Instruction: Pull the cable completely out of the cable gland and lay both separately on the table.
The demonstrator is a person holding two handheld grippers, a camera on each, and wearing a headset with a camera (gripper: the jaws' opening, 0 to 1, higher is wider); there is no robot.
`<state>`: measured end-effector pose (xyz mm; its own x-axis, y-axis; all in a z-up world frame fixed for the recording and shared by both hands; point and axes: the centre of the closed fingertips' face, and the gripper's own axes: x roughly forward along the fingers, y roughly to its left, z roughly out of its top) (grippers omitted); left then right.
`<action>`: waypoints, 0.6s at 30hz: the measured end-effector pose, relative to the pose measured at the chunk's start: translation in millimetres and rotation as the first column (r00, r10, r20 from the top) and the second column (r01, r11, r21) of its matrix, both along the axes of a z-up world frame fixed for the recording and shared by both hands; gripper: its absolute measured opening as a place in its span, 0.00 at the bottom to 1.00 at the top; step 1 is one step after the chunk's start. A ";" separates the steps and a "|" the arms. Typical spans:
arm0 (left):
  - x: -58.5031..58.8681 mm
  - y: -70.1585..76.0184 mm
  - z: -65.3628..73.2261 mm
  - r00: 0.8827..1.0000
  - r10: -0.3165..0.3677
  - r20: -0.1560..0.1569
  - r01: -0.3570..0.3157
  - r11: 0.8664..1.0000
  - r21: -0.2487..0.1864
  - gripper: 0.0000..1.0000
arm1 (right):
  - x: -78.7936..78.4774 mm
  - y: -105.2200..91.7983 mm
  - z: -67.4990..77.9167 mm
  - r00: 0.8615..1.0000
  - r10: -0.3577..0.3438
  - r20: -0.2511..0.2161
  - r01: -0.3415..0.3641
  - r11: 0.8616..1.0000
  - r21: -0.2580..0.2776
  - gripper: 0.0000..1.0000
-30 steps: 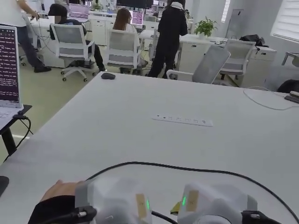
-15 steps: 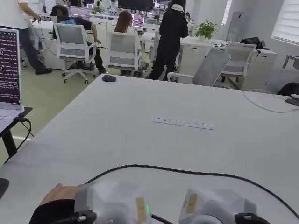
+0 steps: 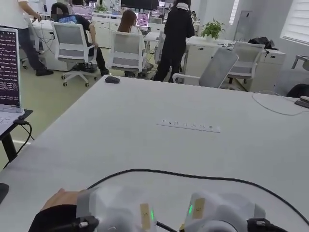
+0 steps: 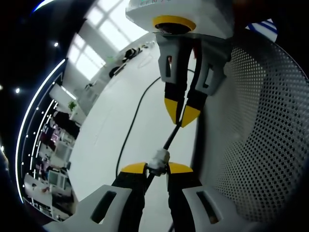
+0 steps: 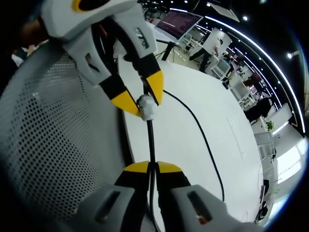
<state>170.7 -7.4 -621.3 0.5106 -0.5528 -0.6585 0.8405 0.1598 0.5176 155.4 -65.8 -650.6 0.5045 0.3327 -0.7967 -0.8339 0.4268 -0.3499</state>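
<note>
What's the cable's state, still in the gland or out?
Still in: the cable runs straight out of the white cable gland, held by the left hand-held gripper, into the right hand-held gripper.

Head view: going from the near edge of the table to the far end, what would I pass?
The left gripper and right gripper side by side, black cable, white power strip, black mouse at the far edge, office chairs beyond.

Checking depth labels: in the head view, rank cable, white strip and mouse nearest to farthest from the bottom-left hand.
1. Cable, curving just ahead of the hand.
2. White strip, midway across the table.
3. Mouse, at its far edge.
</note>
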 end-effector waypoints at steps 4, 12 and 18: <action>-0.4 -2.1 2.1 1.000 -0.002 0.003 0.002 1.000 -0.017 0.17 | 0.2 -6.6 -3.7 0.999 -0.035 -0.022 0.035 0.999 -0.006 0.03; 0.6 0.1 0.1 1.000 0.003 0.002 -0.003 1.000 -0.001 0.17 | 1.0 5.0 6.7 0.999 0.022 0.031 -0.022 1.000 0.011 0.17; 0.5 0.3 0.2 1.000 0.004 0.000 -0.004 1.000 0.000 0.17 | -3.5 20.1 13.7 0.994 0.089 0.058 -0.092 0.994 0.063 0.11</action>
<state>171.3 -7.1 -621.1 0.5128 -0.5510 -0.6584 0.8398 0.1628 0.5179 151.9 -45.6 -636.9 0.5122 0.4293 -0.7439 -0.8505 0.3740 -0.3697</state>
